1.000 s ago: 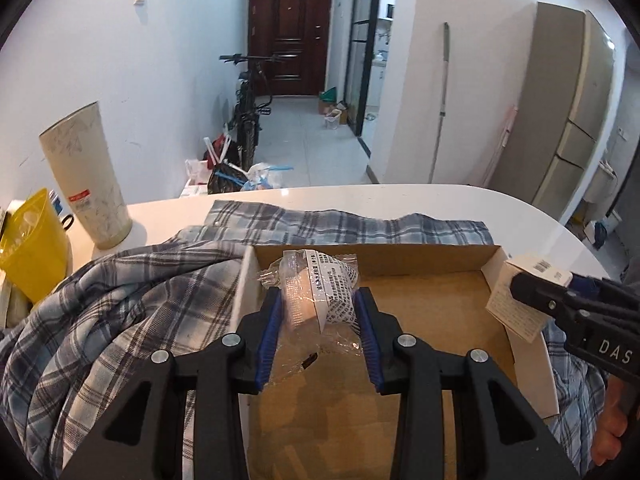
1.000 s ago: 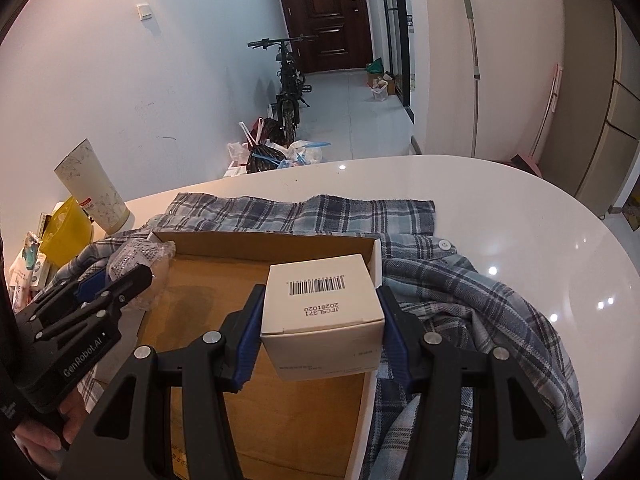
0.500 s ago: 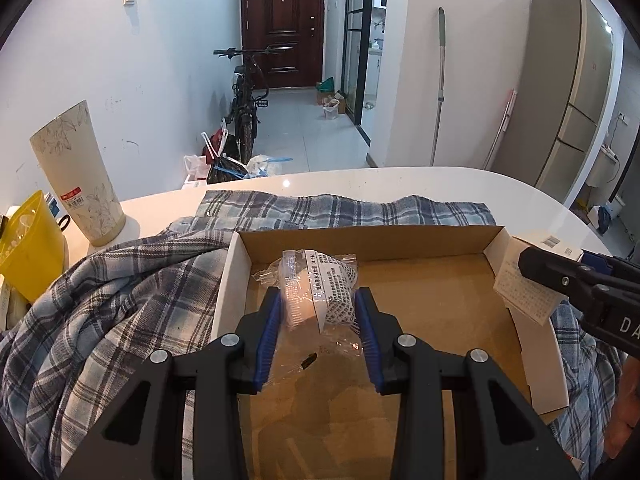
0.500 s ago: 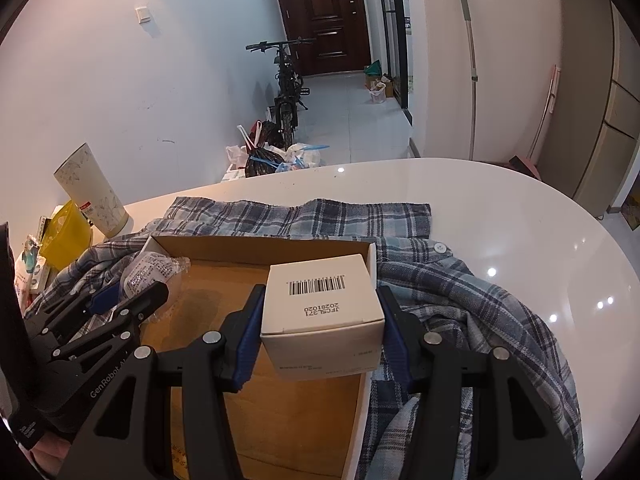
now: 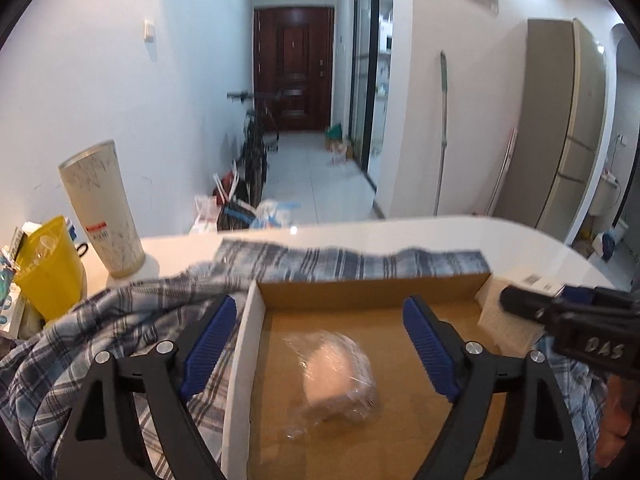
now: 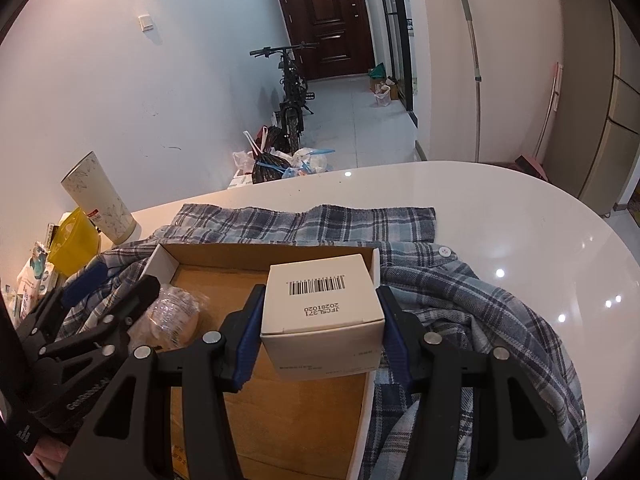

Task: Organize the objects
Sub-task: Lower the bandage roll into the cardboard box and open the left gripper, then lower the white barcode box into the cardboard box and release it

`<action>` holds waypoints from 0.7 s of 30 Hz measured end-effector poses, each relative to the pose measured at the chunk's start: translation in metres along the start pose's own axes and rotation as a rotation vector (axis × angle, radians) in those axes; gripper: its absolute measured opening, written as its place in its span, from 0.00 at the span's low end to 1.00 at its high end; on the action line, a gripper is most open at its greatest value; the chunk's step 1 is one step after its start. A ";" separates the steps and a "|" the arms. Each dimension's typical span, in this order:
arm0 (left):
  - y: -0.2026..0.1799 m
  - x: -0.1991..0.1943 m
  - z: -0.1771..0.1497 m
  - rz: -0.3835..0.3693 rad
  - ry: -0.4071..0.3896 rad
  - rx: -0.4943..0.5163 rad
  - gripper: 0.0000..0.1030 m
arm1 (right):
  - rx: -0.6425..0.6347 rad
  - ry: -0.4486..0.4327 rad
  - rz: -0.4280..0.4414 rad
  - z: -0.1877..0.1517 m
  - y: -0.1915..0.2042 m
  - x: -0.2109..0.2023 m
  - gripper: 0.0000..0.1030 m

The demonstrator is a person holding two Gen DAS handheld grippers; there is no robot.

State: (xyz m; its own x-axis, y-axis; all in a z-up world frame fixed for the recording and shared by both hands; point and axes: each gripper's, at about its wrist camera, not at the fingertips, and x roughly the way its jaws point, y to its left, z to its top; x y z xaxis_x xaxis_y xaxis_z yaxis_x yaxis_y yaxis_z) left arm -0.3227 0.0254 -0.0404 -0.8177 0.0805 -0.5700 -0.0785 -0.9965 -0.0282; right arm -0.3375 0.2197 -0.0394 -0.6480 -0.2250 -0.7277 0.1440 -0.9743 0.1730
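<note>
In the left wrist view, the left gripper (image 5: 316, 344) stands wide open and holds nothing; the clear crinkled plastic packet (image 5: 338, 372) lies on the floor of the shallow brown cardboard box (image 5: 372, 290). In the right wrist view, the right gripper (image 6: 322, 322) is closed on the small white barcoded carton (image 6: 322, 312), above the box's right side, so the step is placing; next it should go down inside the wall and open

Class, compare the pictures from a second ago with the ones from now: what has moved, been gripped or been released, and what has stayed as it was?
The left gripper has opened and let go of the plastic-wrapped packet, which now lies on the floor of the cardboard box; the jaws stand wide apart above it. The right gripper stays shut on the white carton at the box's right wall. The plaid shirt has not moved.
</note>
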 end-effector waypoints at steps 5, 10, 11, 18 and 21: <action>-0.004 -0.004 0.003 -0.012 -0.015 0.021 0.85 | -0.007 0.011 -0.010 -0.002 0.000 0.006 0.51; -0.002 -0.004 0.003 -0.005 -0.011 0.004 0.85 | -0.002 0.018 -0.002 -0.003 -0.002 0.011 0.52; -0.001 -0.004 0.003 -0.005 -0.013 -0.002 0.85 | 0.001 0.022 0.004 -0.004 -0.003 0.012 0.52; 0.001 -0.008 0.005 -0.003 -0.015 -0.007 0.85 | -0.018 0.004 -0.009 -0.006 0.002 0.013 0.60; -0.001 -0.016 0.008 -0.004 -0.033 -0.005 0.85 | -0.015 -0.028 -0.027 -0.004 0.001 0.004 0.66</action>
State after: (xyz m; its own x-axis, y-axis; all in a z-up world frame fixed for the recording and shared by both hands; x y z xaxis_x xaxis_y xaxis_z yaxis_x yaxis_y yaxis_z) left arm -0.3140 0.0253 -0.0245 -0.8357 0.0854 -0.5426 -0.0791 -0.9963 -0.0349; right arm -0.3371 0.2178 -0.0450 -0.6727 -0.1989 -0.7127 0.1377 -0.9800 0.1436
